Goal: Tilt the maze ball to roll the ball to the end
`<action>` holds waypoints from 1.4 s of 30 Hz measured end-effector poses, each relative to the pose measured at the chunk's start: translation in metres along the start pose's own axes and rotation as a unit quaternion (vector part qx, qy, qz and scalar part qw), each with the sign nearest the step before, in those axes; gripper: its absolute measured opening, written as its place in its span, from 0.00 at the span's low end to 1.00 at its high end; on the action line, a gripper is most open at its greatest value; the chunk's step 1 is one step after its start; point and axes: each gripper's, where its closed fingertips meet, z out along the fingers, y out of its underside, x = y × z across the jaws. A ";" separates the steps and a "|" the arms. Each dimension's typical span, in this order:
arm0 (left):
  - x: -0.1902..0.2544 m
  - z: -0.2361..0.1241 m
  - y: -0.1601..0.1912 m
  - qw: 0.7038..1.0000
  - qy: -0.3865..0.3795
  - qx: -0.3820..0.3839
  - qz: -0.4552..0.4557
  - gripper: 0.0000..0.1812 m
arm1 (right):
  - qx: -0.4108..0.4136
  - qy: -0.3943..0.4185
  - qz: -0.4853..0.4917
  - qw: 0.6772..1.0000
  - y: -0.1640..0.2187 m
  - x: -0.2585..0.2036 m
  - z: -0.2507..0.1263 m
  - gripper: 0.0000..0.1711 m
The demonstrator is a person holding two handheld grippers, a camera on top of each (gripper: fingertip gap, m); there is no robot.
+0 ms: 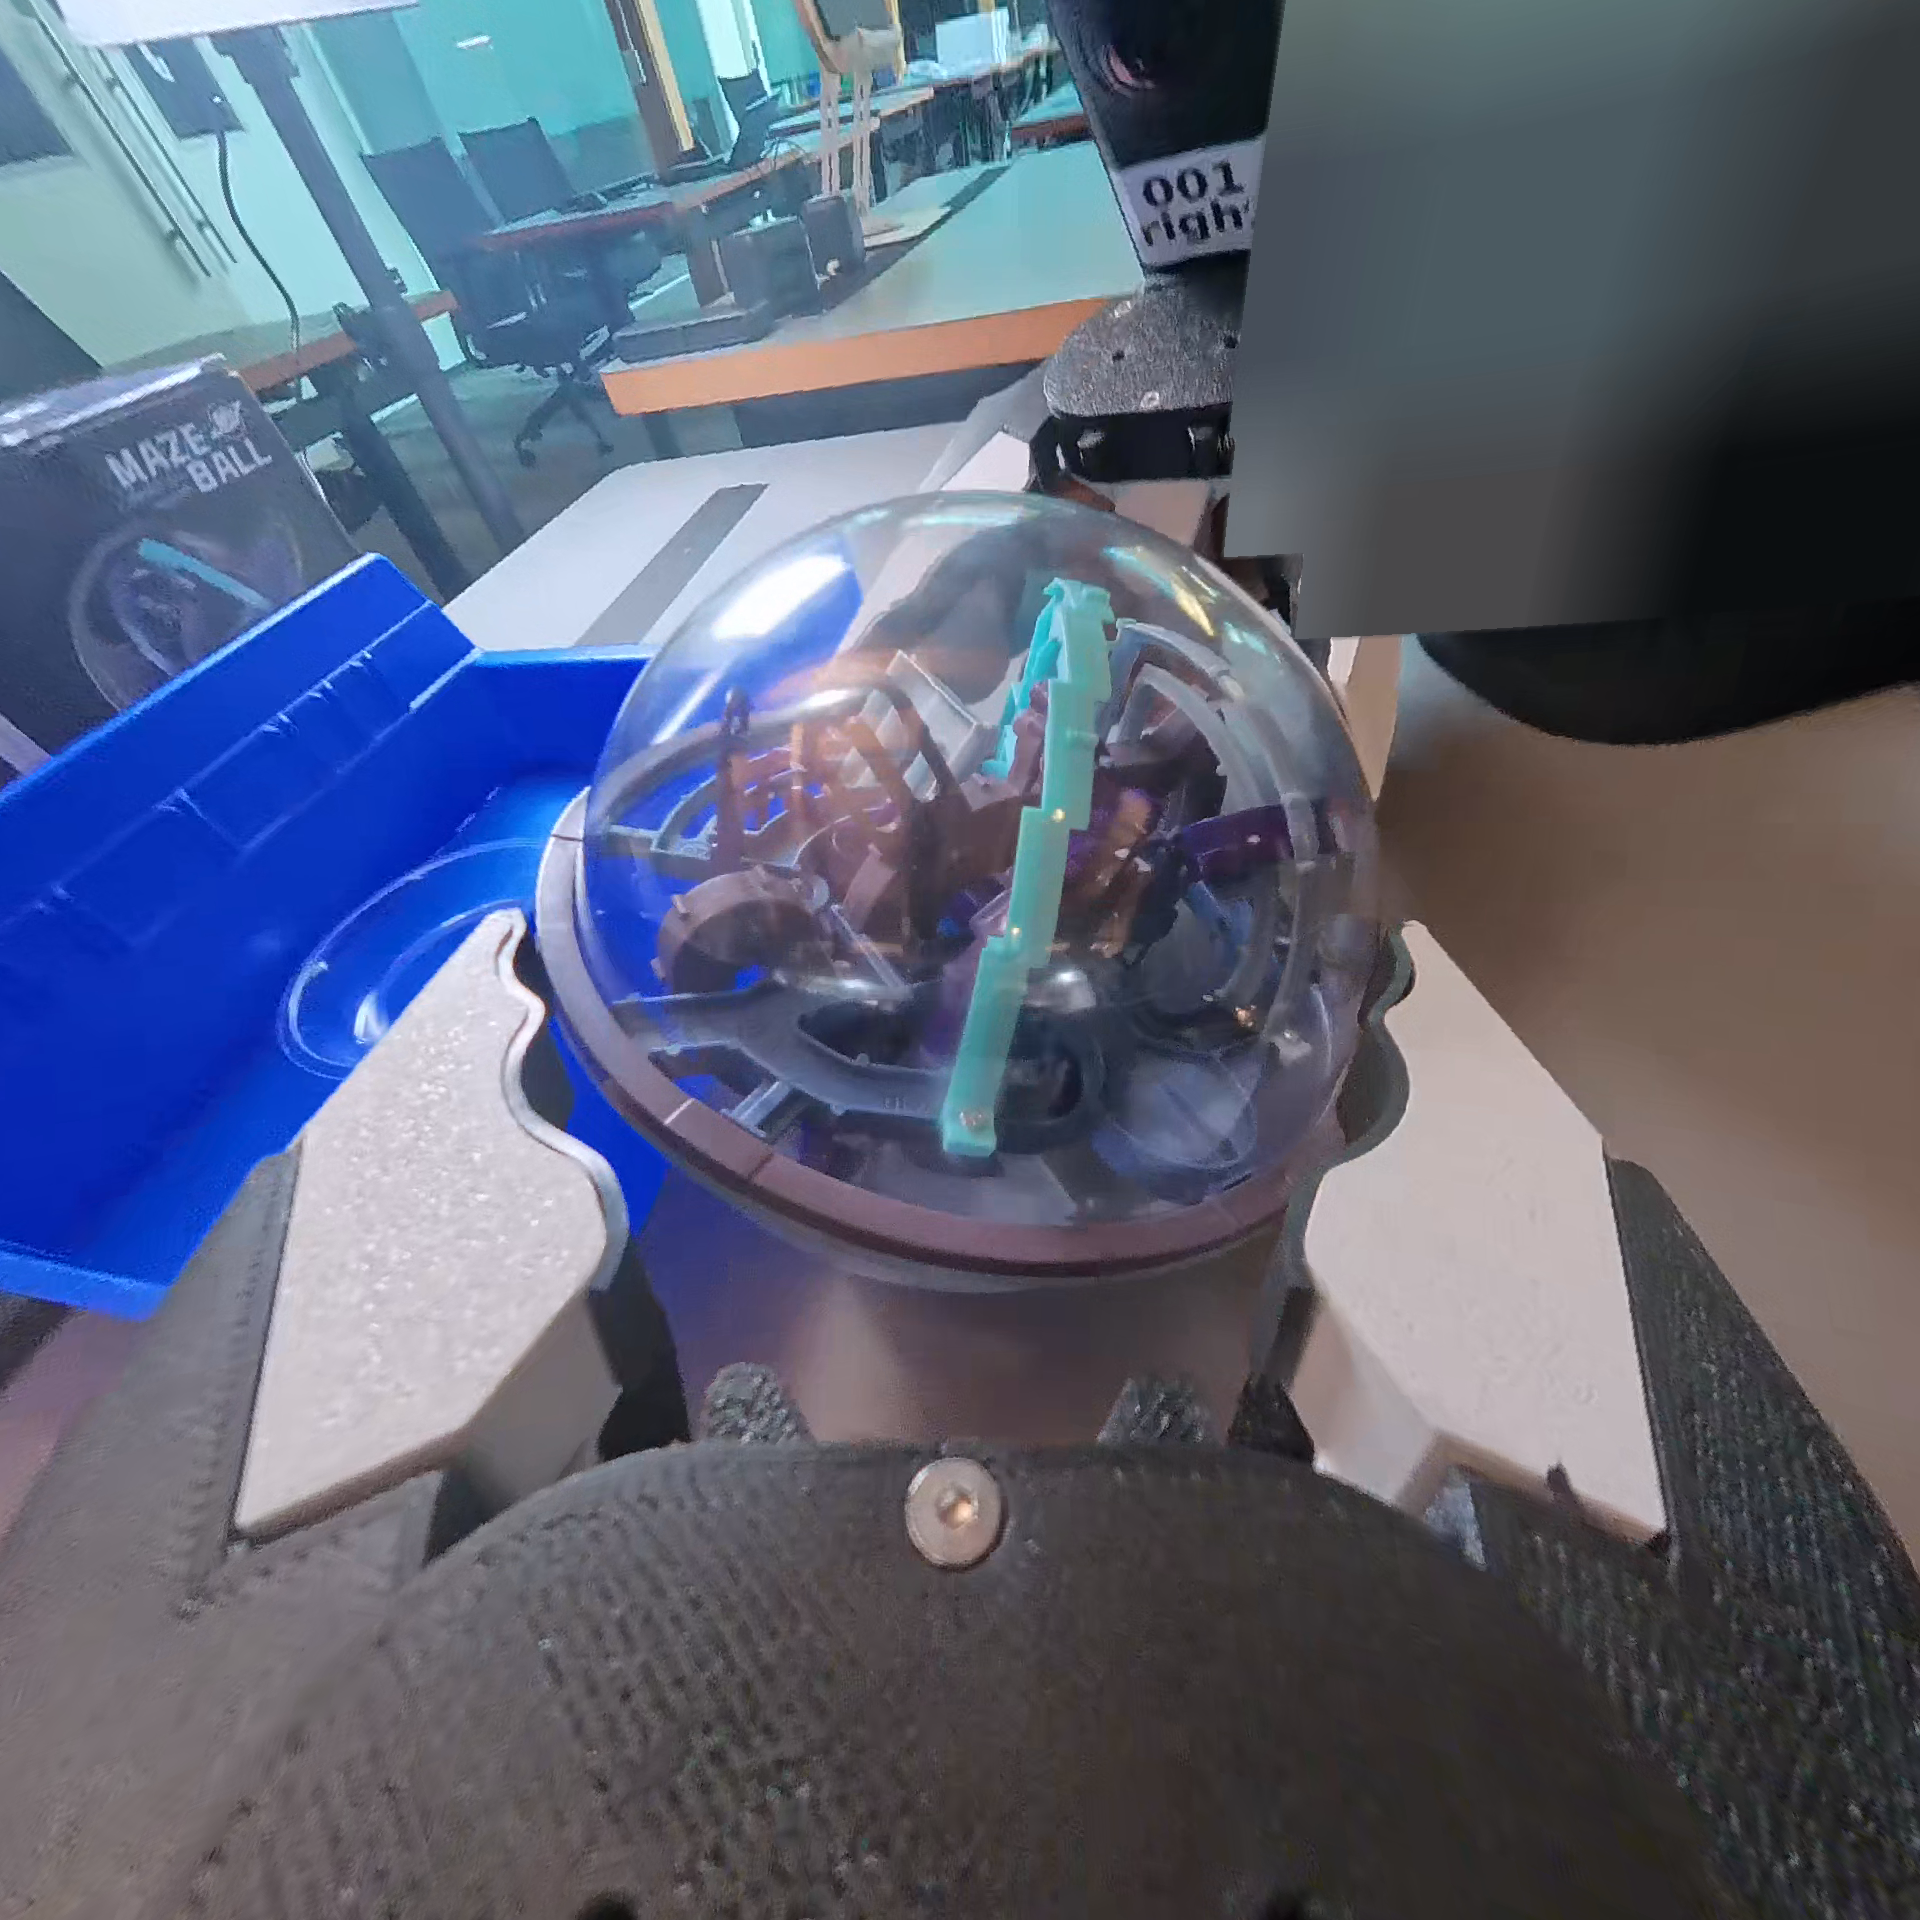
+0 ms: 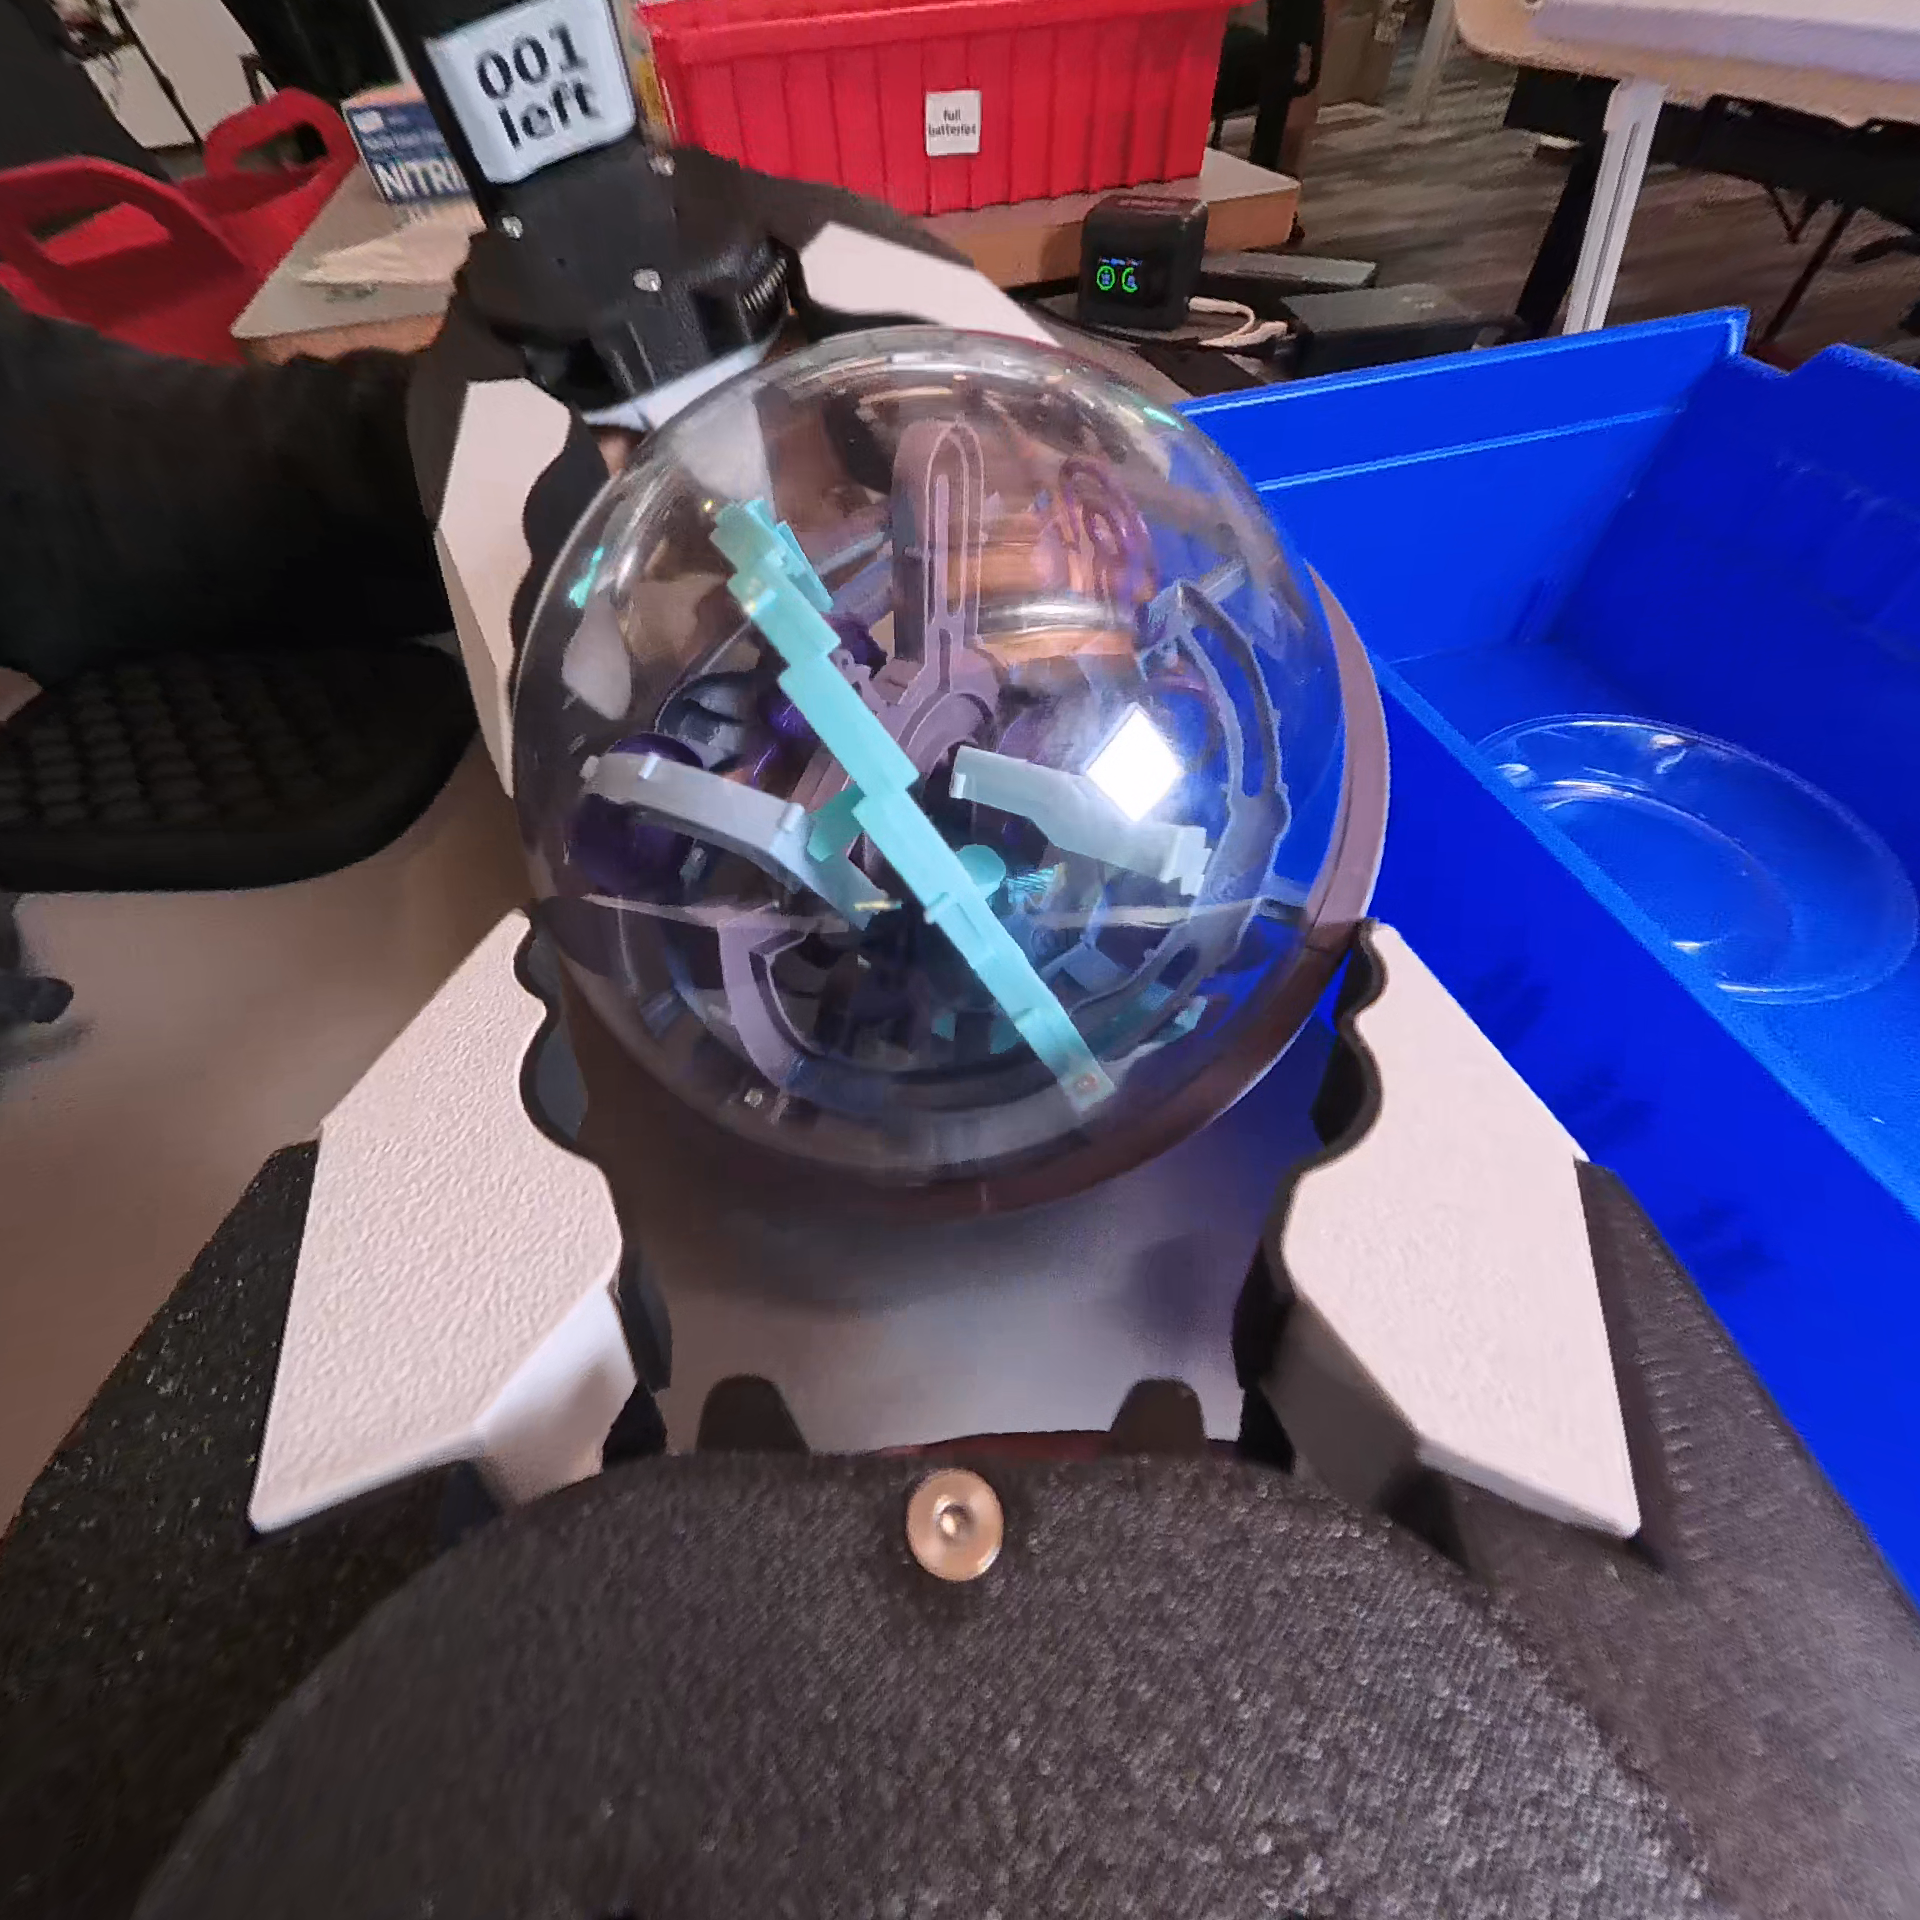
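Observation:
The maze ball (image 1: 831, 790) is a clear sphere with a teal track (image 1: 1029, 862), brown and purple tracks and a dark band round its middle. It is held up between both grippers. My left gripper (image 1: 945, 956) is shut on it, white fingers (image 1: 447, 1122) on either side of the band. My right gripper (image 2: 945, 935) is shut on the maze ball (image 2: 1039, 582) from the opposite side. Each gripper shows behind the ball in the other's view: the right gripper (image 1: 1143, 384) and the left gripper (image 2: 623, 270). I cannot make out the small ball inside.
A blue bin (image 1: 208, 790) stands beside the ball and holds a clear plastic dish (image 2: 1683, 862); it also shows in the right wrist view (image 2: 1558, 488). The maze ball's dark box (image 1: 135, 540) stands behind the bin. A red crate (image 2: 935, 94) and a person's black sleeve (image 2: 208, 499) lie beyond.

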 end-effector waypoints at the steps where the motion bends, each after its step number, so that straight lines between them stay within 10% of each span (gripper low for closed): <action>1: -0.001 0.000 0.000 1.000 0.003 0.006 -0.018 0.82 | 0.006 -0.002 0.005 1.000 -0.001 0.000 0.000 0.84; 22: -0.004 0.006 0.000 0.957 0.085 0.055 -0.271 0.79 | 0.028 -0.008 0.085 0.996 0.007 -0.003 -0.011 0.85; 42: 0.012 -0.012 -0.015 0.987 0.065 0.106 -0.102 0.76 | 0.009 0.003 0.009 1.000 0.019 -0.021 -0.001 0.84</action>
